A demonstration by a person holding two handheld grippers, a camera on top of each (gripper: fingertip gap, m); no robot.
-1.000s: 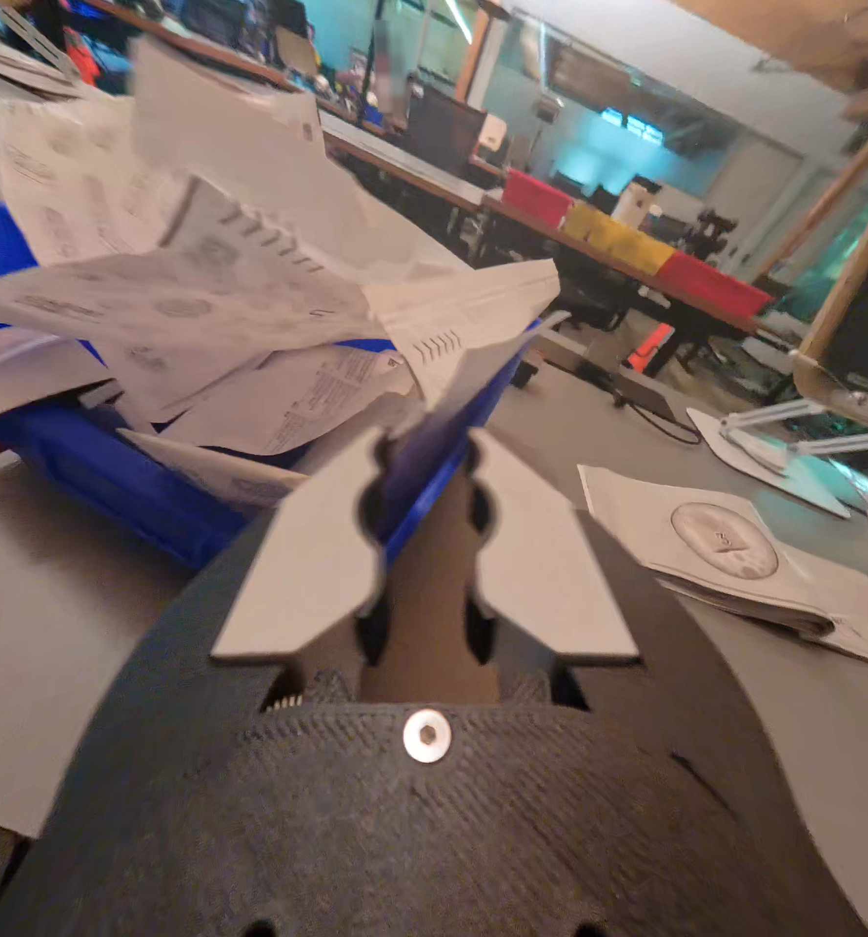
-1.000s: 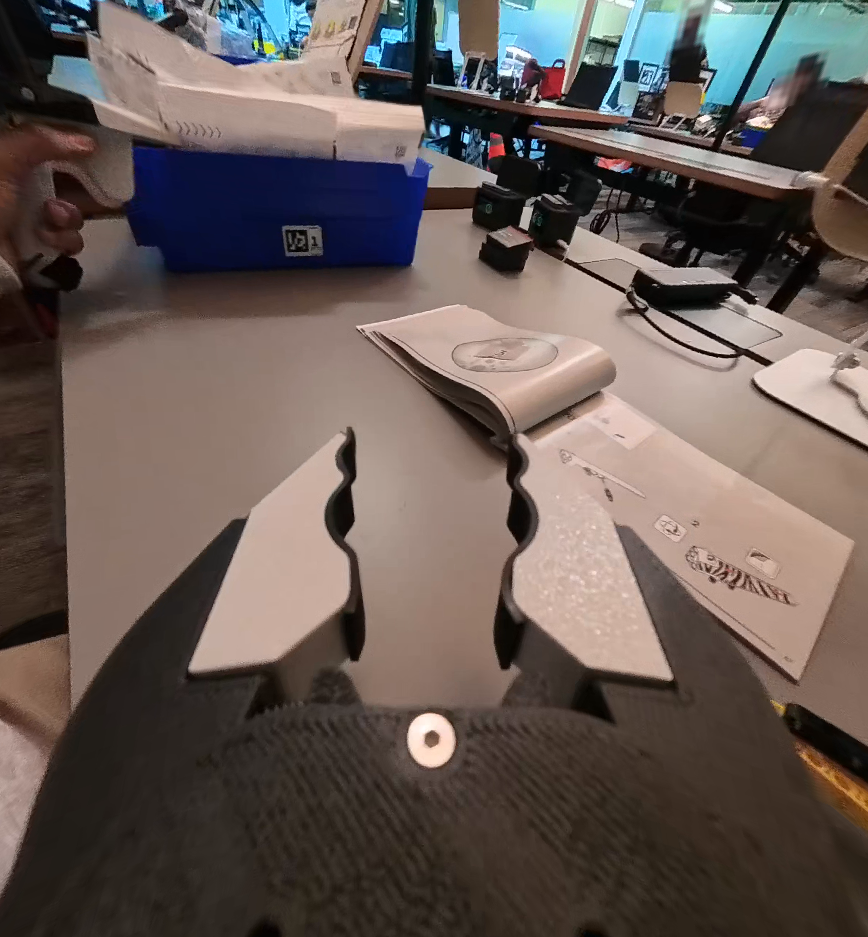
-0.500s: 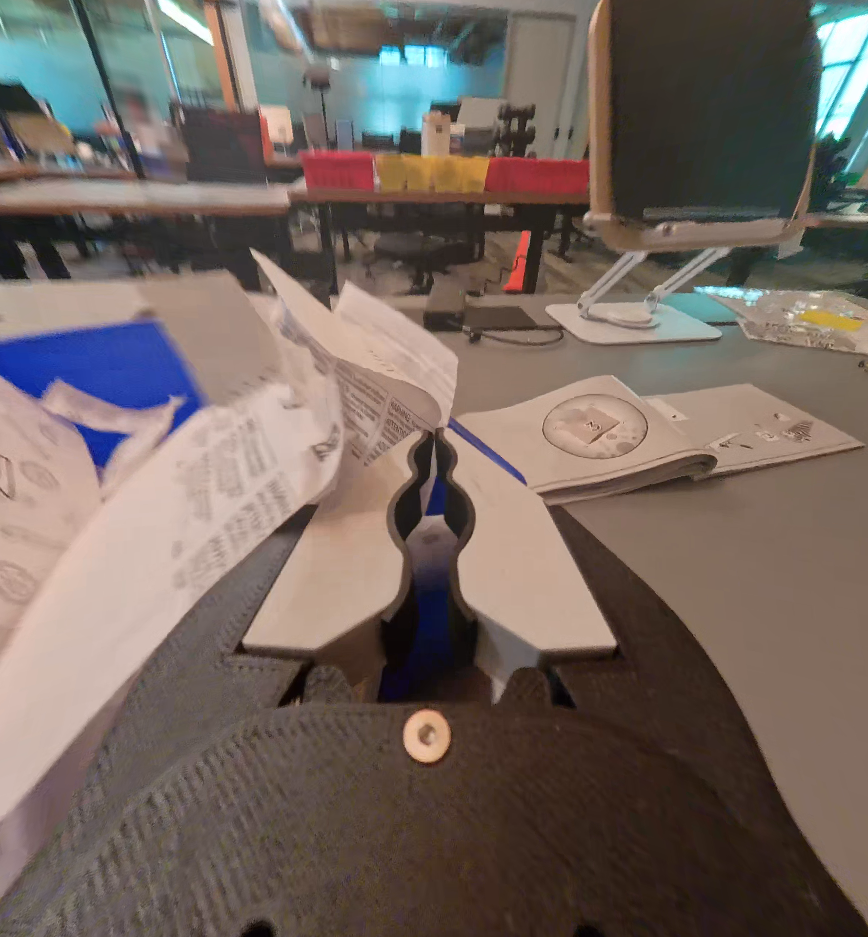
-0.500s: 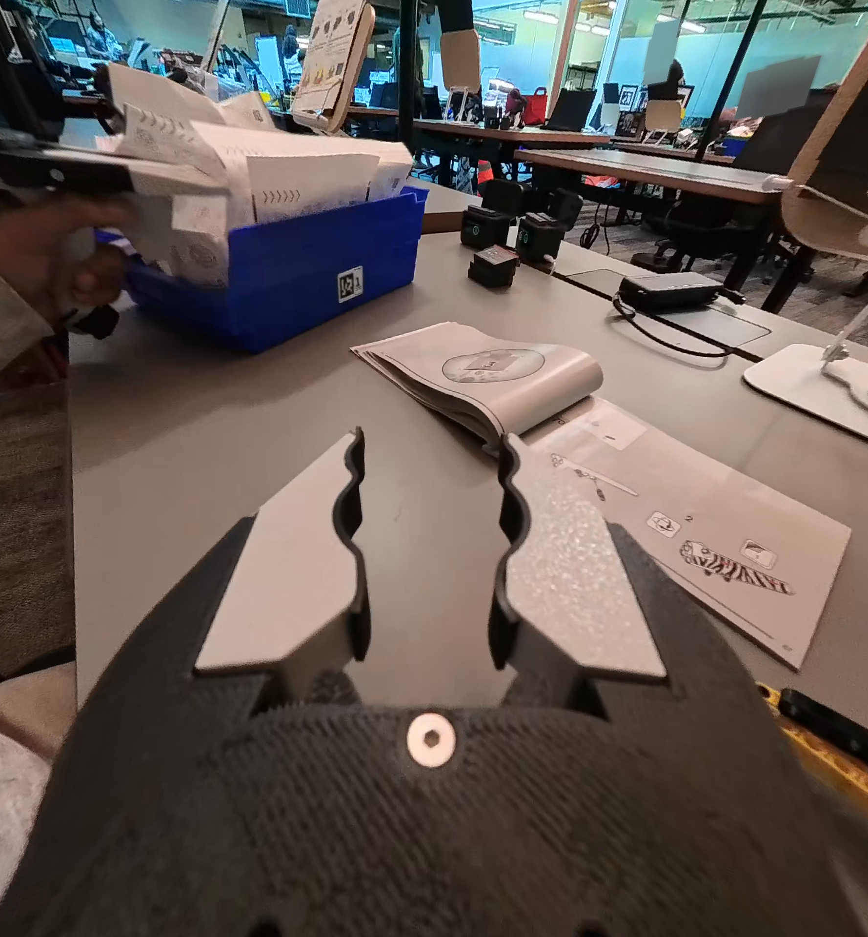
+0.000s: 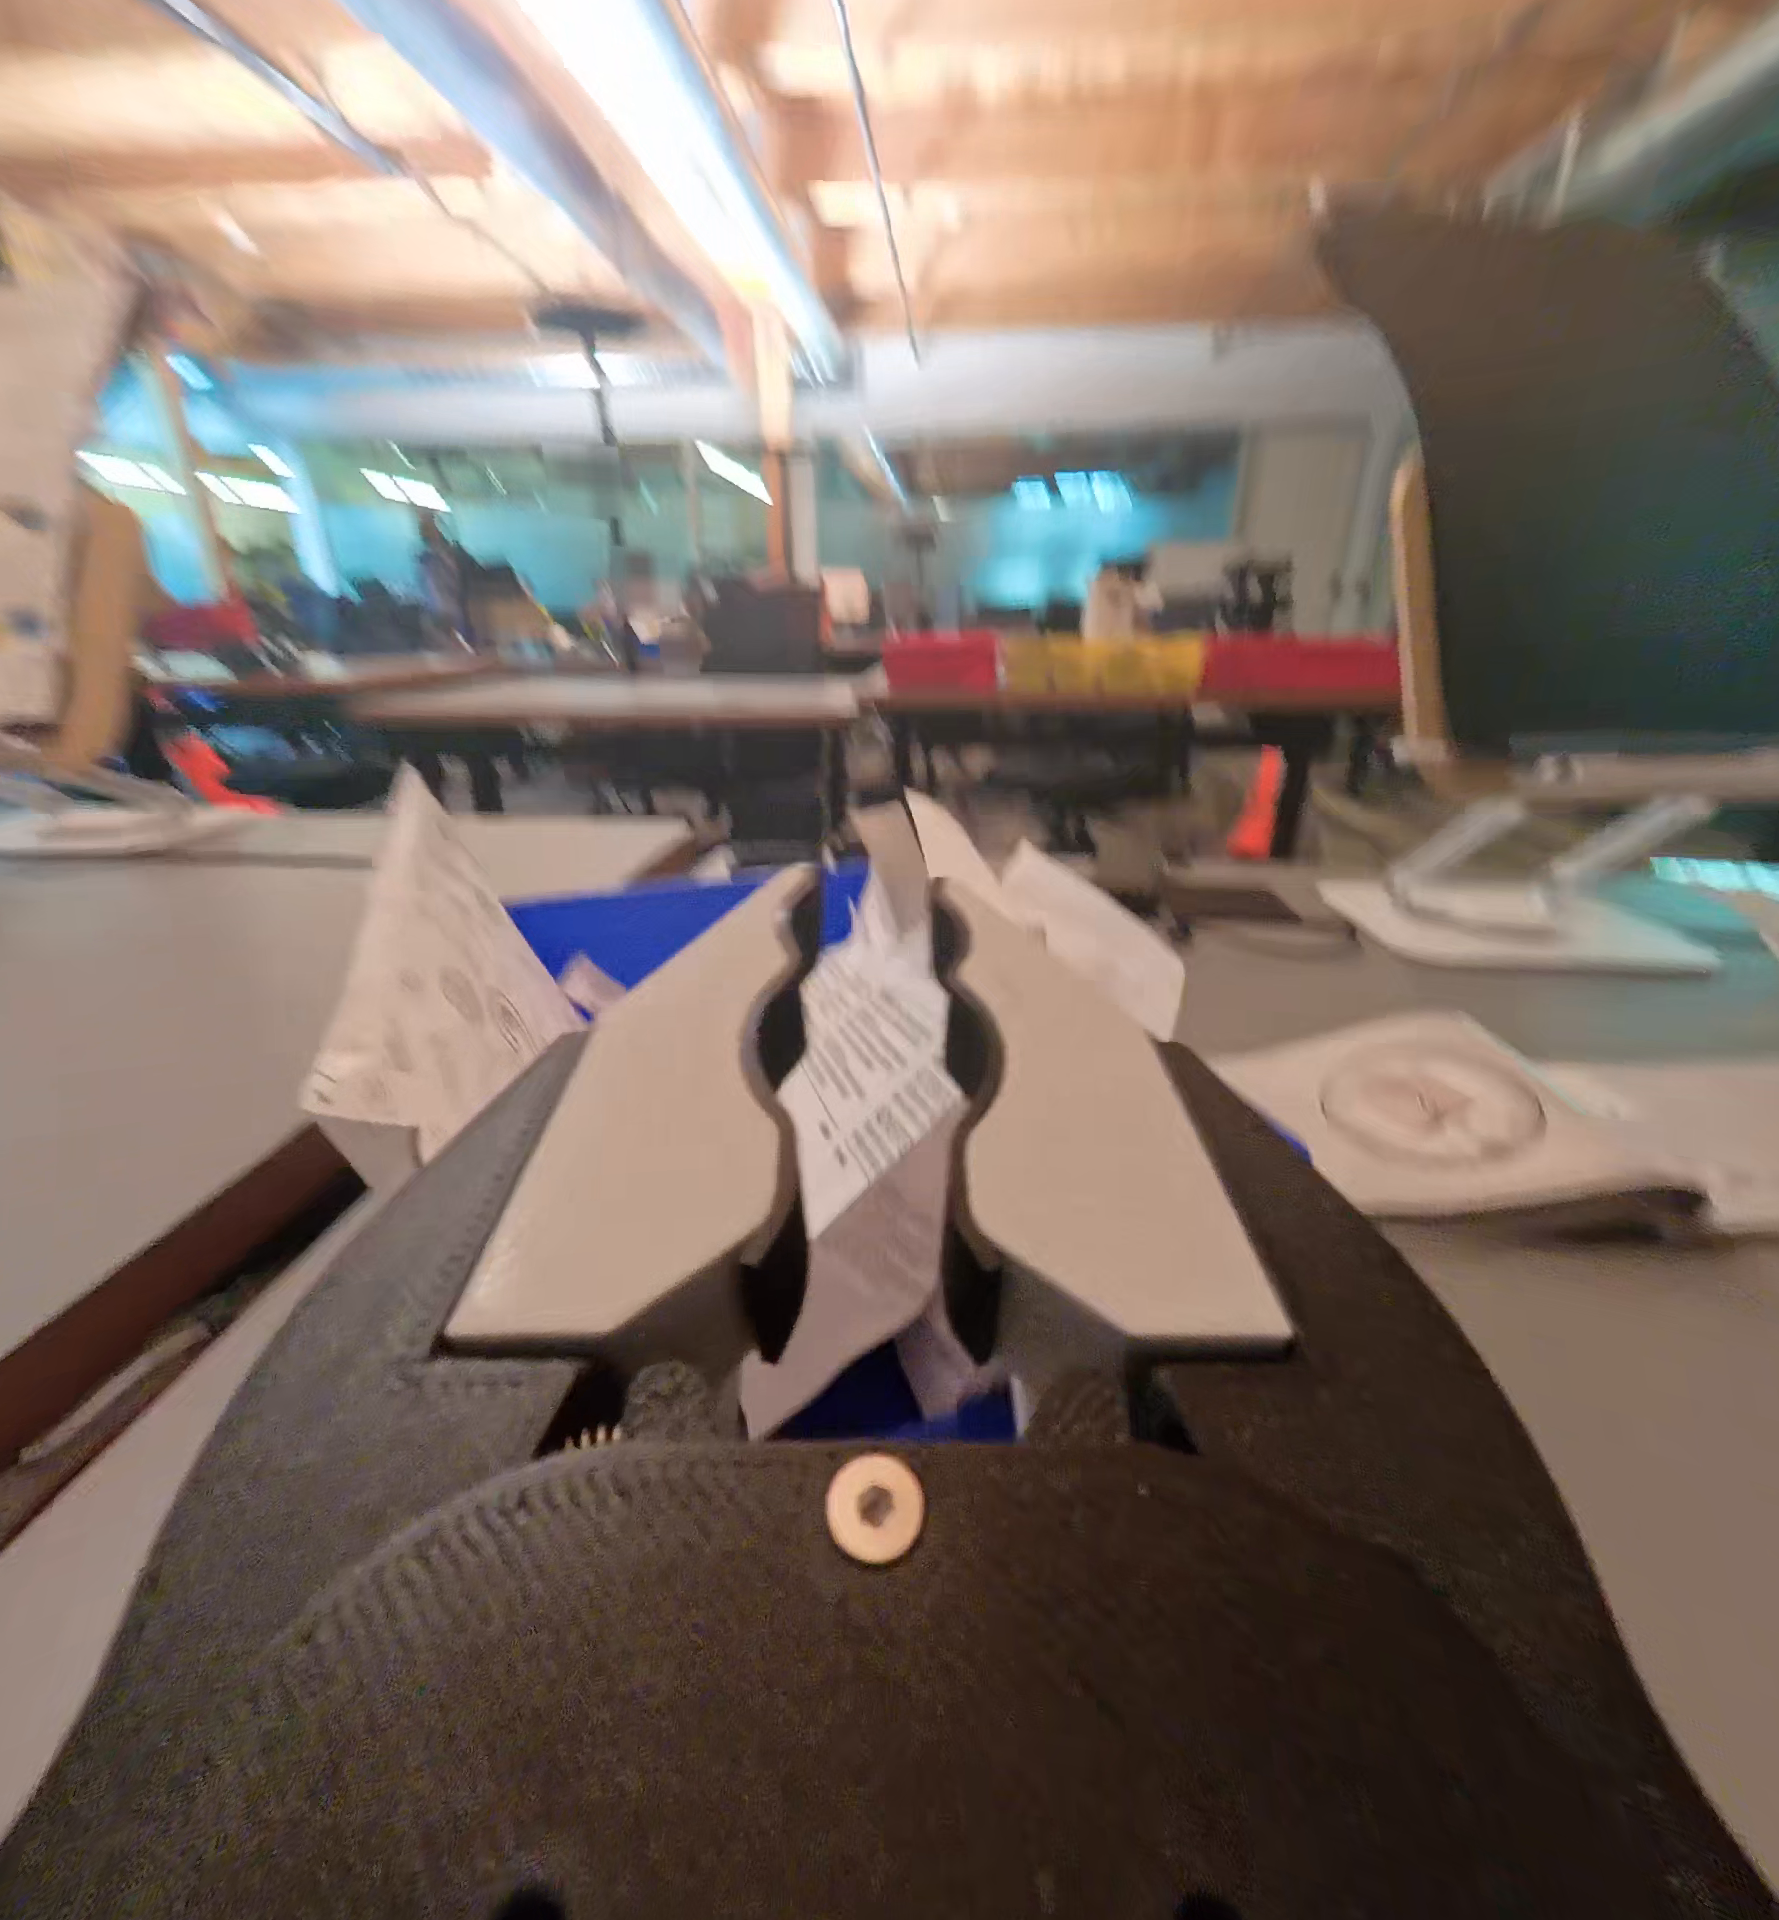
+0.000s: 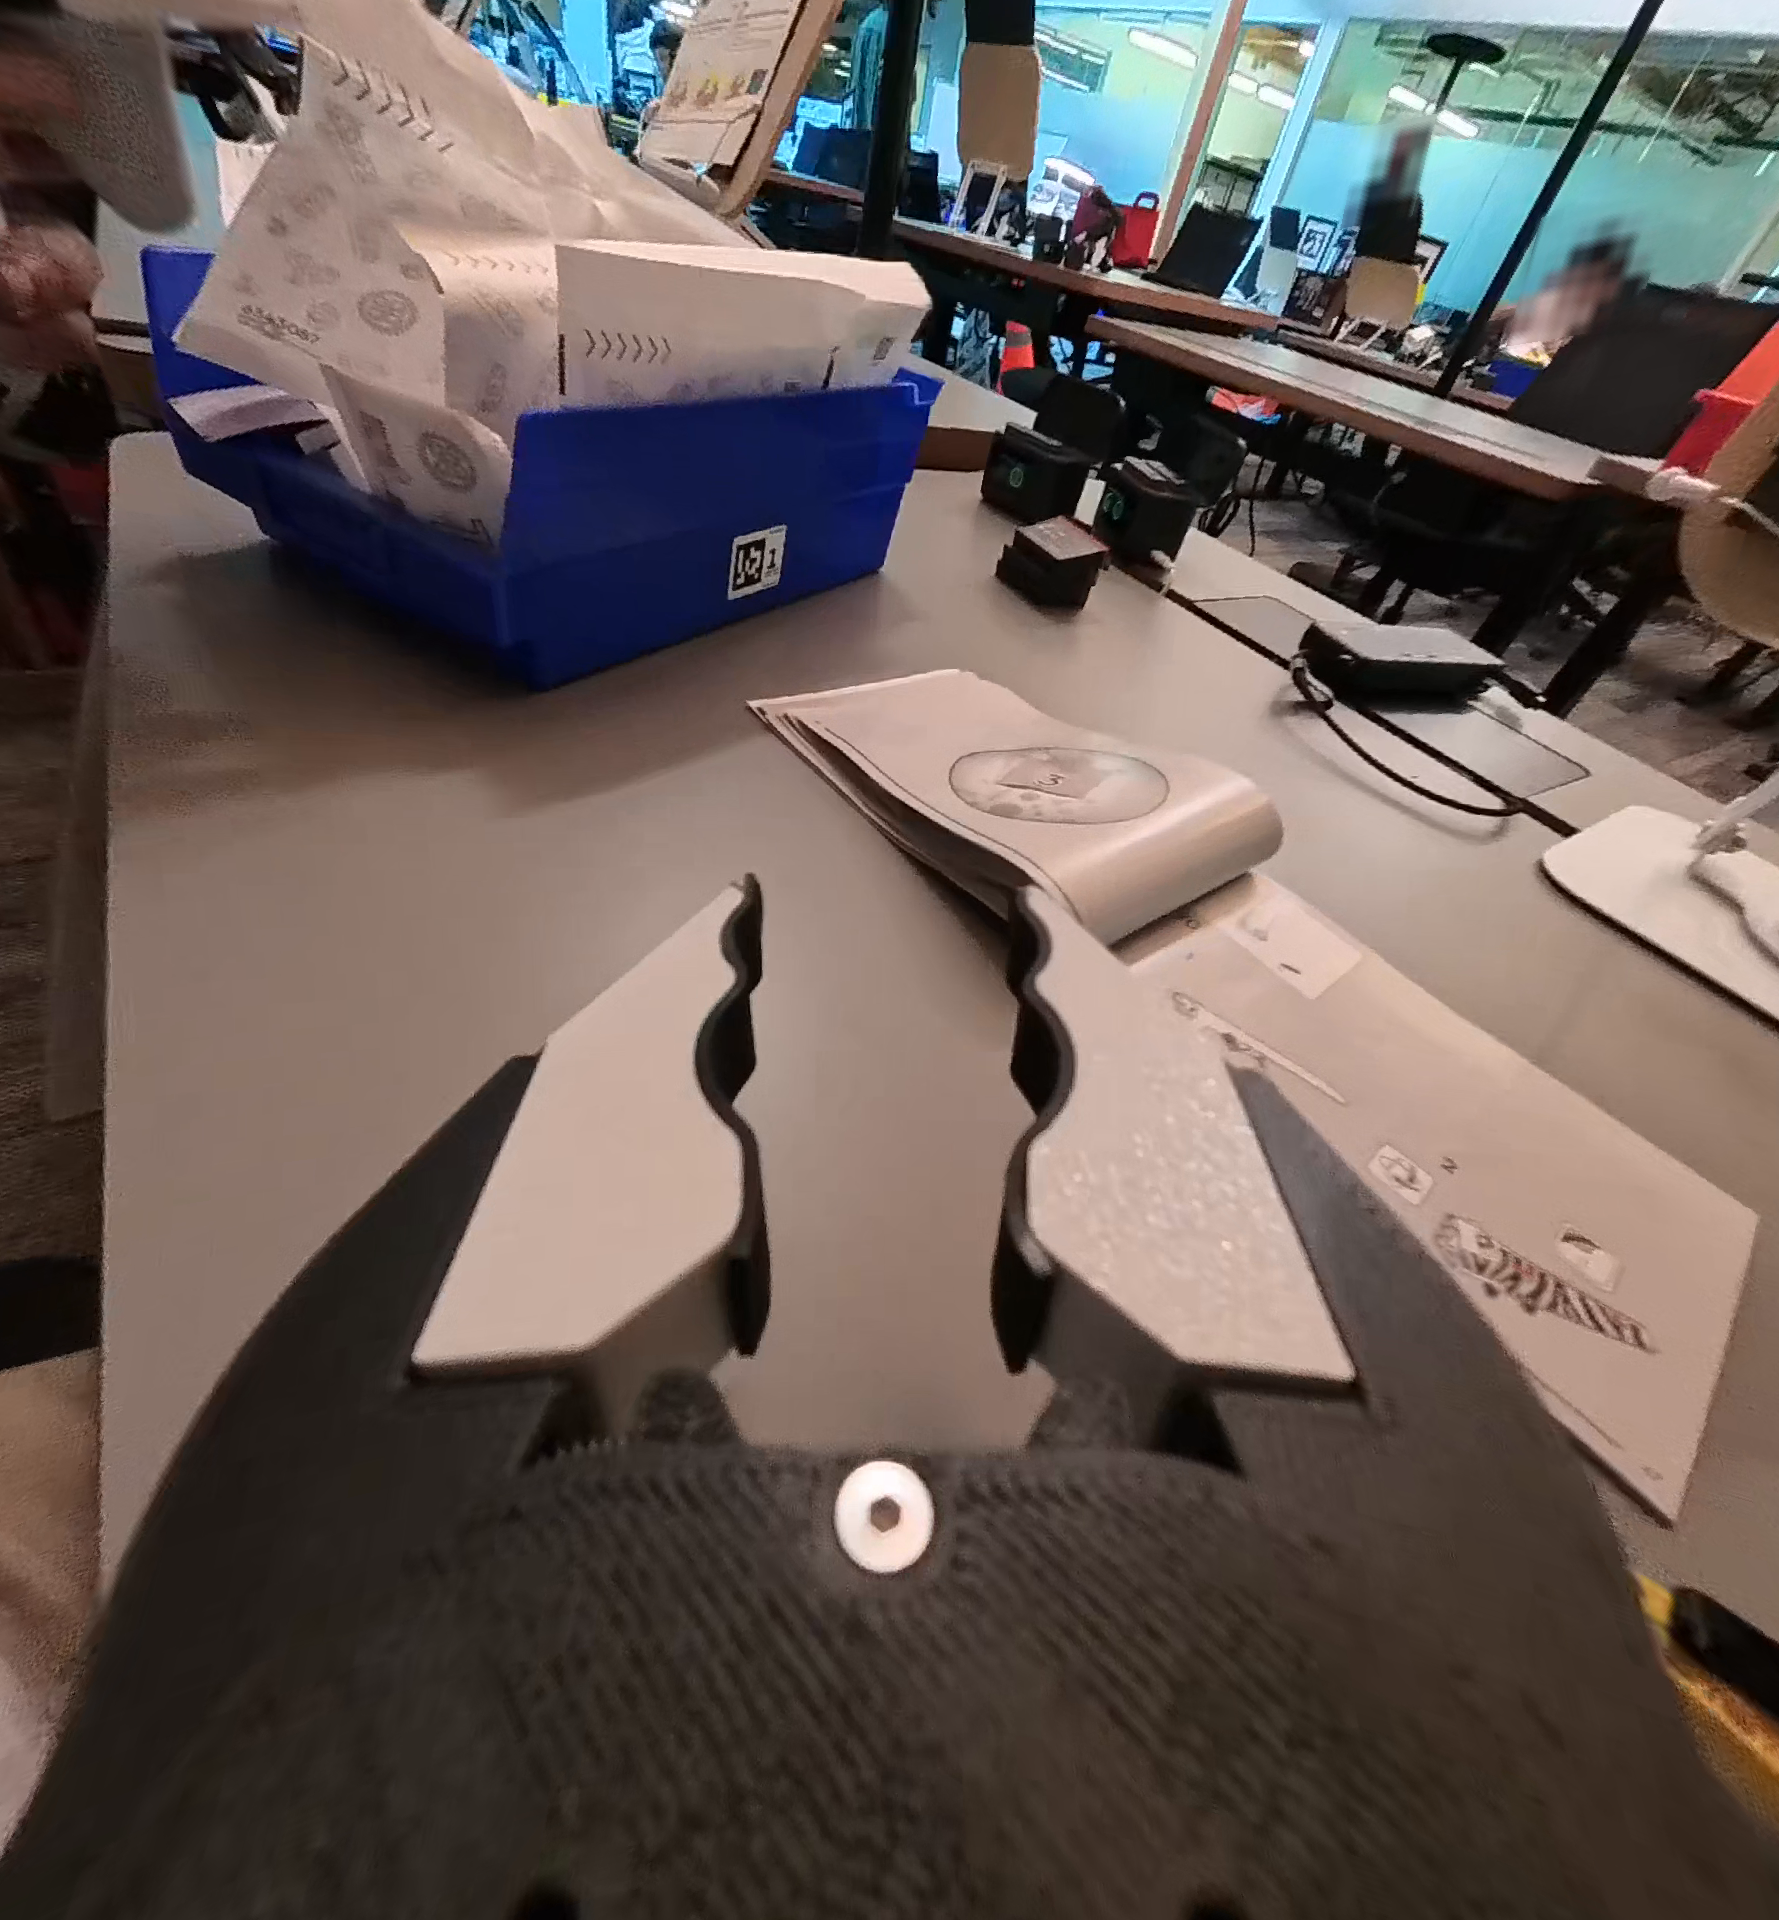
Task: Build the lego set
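A blue bin (image 6: pixel 656 499) stuffed with white paper bags (image 6: pixel 397 239) stands at the far left of the grey table. An open instruction booklet (image 6: pixel 1051 790) lies in the middle. My left gripper (image 5: pixel 874 883) hovers over the bin (image 5: pixel 636 914), its jaws a narrow gap apart. A paper bag (image 5: pixel 864 1091) shows in that gap, and I cannot tell whether the jaws touch it. This view is blurred. The hand (image 6: pixel 23 281) holding it shows at the top left of the right wrist view. My right gripper (image 6: pixel 890 904) is open and empty, low over the table before the booklet.
Small black boxes (image 6: pixel 1061 478) and a power brick with a cable (image 6: pixel 1394 655) sit behind the booklet. A white stand base (image 6: pixel 1695 914) is at the right, and it holds a dark screen (image 5: pixel 1643 520). The table's left edge (image 6: pixel 106 935) runs beside the bin. My hands' fingertips stand some 35 centimetres from each other.
My left gripper has let go of the bin's rim, parted its jaws a little, and risen and tilted upward. The bin has turned on the table. The right gripper has hardly moved.
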